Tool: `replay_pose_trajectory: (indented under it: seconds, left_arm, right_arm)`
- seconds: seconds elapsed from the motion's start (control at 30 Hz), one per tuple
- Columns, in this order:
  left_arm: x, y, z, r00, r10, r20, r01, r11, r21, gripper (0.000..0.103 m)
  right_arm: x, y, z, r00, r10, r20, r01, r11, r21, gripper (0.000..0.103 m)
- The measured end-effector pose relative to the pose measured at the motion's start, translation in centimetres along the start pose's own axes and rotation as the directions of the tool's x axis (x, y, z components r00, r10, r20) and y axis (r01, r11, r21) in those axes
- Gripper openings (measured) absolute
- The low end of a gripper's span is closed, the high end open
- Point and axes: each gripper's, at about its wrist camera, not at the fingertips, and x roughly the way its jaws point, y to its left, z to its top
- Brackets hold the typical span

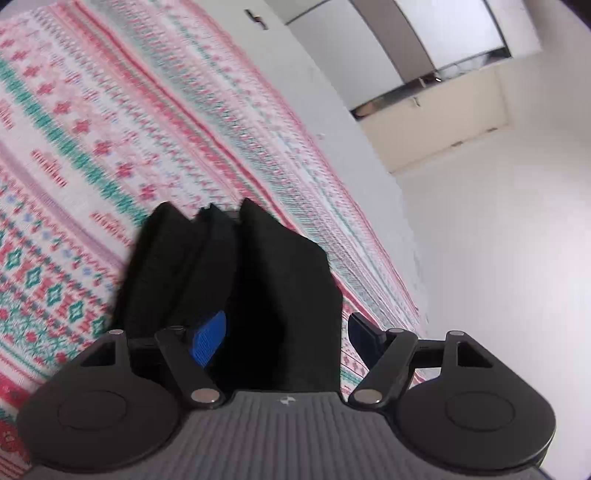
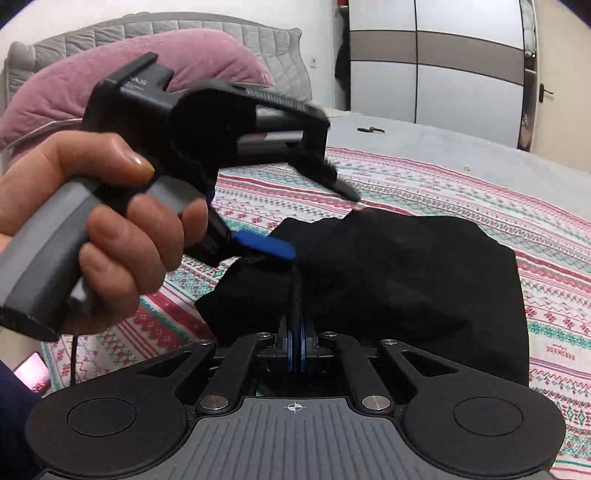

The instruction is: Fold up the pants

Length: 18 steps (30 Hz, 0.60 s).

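Black pants (image 2: 406, 280) pinched in right tool (image 2: 295, 328); left tool (image 1: 284, 332) wide.

On the bed, the pants (image 2: 406, 280) lie bunched on the patterned bedspread (image 2: 461, 184) straight ahead of my right gripper (image 2: 295, 332), whose jaws are pinched together on a fold of the cloth at its near edge. My left gripper (image 2: 295, 218) reaches in from the left, its jaws wide apart, its lower finger (image 2: 266, 246) resting on top of the pants. Behind the bedspread sits a pillow (image 2: 147, 74) against the headboard (image 2: 110, 33); a wardrobe (image 2: 436, 66) stands beyond the bed, at right.
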Motion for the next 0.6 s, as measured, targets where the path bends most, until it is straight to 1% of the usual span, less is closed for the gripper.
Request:
replay_pose_trajectory:
  seconds: [0.13, 0.17, 0.2, 0.23, 0.27, 0.3, 0.33, 0.37, 0.43, 0.53, 0.6]
  left_arm:
    - [1.7, -0.2, 0.2, 0.998, 0.049, -0.033, -0.047, 0.997, 0.054, 0.095]
    - [2.1, -0.4, 0.3, 0.996, 0.078, -0.040, -0.075, 0.994, 0.077, 0.093]
    - [2.7, -0.3, 0.4, 0.993, 0.106, -0.049, -0.101, 0.990, 0.103, 0.089]
    - [3.2, -0.6, 0.5, 0.989, 0.137, -0.052, -0.129, 0.982, 0.141, 0.072]
    - [3.5, -0.7, 0.7, 0.986, 0.161, -0.050, -0.150, 0.973, 0.178, 0.049]
    - [3.7, -0.6, 0.8, 0.981, 0.188, -0.046, -0.174, 0.963, 0.207, 0.038]
    - [3.9, -0.5, 0.9, 0.977, 0.208, -0.044, -0.194, 0.956, 0.221, 0.032]
    - [4.0, -0.5, 1.0, 0.976, 0.216, -0.039, -0.202, 0.952, 0.228, 0.029]
    - [3.6, -0.5, 1.3, 0.974, 0.223, -0.026, -0.211, 0.947, 0.242, 0.028]
    - [2.7, -0.8, 1.5, 0.965, 0.263, 0.001, -0.252, 0.921, 0.298, 0.028]
    - [2.2, -0.4, 1.6, 0.956, 0.294, 0.011, -0.282, 0.906, 0.315, 0.028]
  right_arm:
    - [-0.3, 0.7, -0.1, 1.000, 0.011, 0.002, -0.011, 1.000, -0.018, 0.005]
    - [-0.5, 1.0, -0.2, 1.000, 0.010, 0.004, -0.010, 0.999, -0.030, 0.005]
    - [-0.6, 1.3, -0.3, 1.000, 0.007, 0.009, -0.007, 0.999, -0.047, 0.005]
    - [-0.7, 1.9, -0.1, 1.000, 0.004, 0.013, -0.004, 0.998, -0.060, 0.005]
    - [-0.8, 2.1, -0.1, 1.000, 0.004, 0.016, -0.003, 0.998, -0.070, 0.005]
    - [-0.9, 2.3, -0.1, 1.000, 0.005, 0.019, -0.004, 0.997, -0.076, 0.005]
    - [-1.0, 2.5, -0.1, 1.000, 0.010, 0.024, -0.008, 0.997, -0.079, 0.005]
    - [-1.0, 2.6, -0.1, 0.999, 0.019, 0.030, -0.017, 0.997, -0.081, 0.005]
    - [-1.1, 3.1, -0.2, 0.998, 0.033, 0.049, -0.028, 0.995, -0.095, 0.005]
    - [-1.0, 3.8, -0.1, 0.998, 0.035, 0.060, -0.028, 0.993, -0.114, 0.005]
    - [-0.8, 3.8, -0.1, 0.997, 0.065, 0.051, -0.060, 0.994, -0.089, 0.010]
